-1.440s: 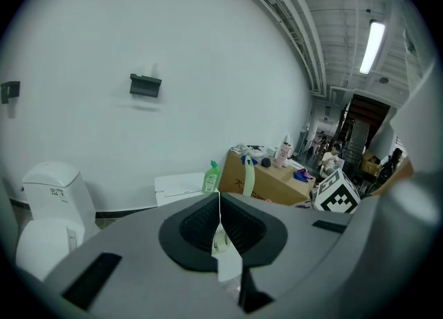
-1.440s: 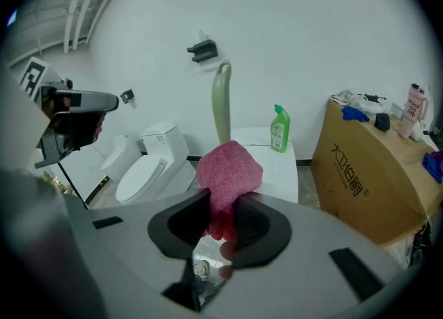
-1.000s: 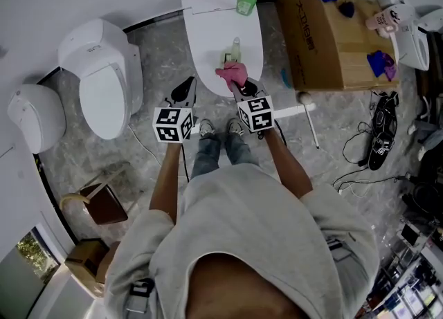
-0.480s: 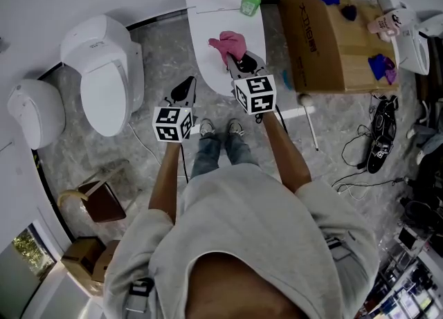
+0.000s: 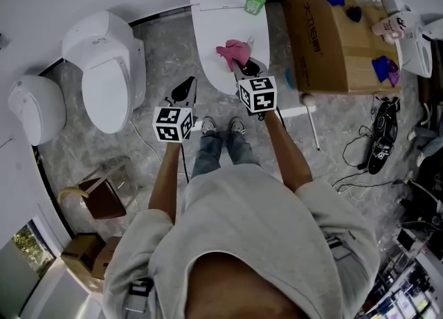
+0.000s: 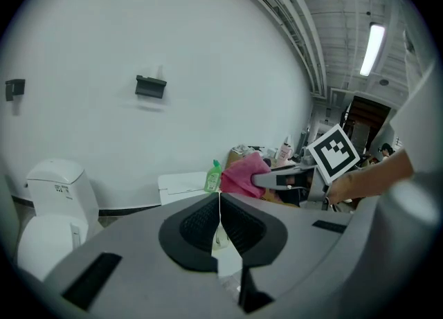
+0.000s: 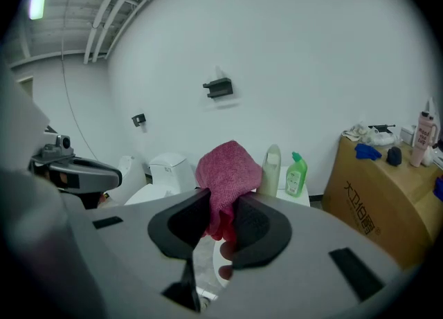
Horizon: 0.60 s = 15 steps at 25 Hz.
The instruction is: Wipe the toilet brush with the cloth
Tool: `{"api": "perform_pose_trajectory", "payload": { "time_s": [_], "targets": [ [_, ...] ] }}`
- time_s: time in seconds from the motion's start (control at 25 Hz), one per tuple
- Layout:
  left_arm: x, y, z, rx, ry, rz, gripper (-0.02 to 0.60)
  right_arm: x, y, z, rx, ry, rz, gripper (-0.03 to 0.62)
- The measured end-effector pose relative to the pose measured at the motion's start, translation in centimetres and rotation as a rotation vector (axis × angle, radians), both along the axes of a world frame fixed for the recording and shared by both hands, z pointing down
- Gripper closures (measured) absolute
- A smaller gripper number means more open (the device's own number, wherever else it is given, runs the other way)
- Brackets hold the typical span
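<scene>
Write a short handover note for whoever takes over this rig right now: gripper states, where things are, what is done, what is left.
Left gripper: jaws together, empty.
Right gripper: shut on the pink cloth, held over the closed toilet lid.
Brush: the pale upright item on that lid, beside the green bottle, is probably the toilet brush. The cloth is not touching it.
Done: cloth gripped.
Left: bring the cloth onto the brush and wipe. The left gripper could steady it.
</scene>
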<state>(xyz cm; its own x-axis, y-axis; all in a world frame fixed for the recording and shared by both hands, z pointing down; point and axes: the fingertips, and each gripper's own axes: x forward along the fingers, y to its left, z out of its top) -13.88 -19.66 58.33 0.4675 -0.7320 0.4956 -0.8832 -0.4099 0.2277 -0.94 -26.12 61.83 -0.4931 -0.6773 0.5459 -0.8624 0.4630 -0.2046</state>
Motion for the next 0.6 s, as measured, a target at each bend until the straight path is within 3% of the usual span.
{"api": "perform_pose_trajectory", "payload": {
  "time_s": [0.6],
  "targets": [
    [-0.6,-0.1,1.1,-0.03,-0.004,-0.008,0.558,1.0,2.4,7.6,-0.171,0.03,0.008,0.503]
  ]
}}
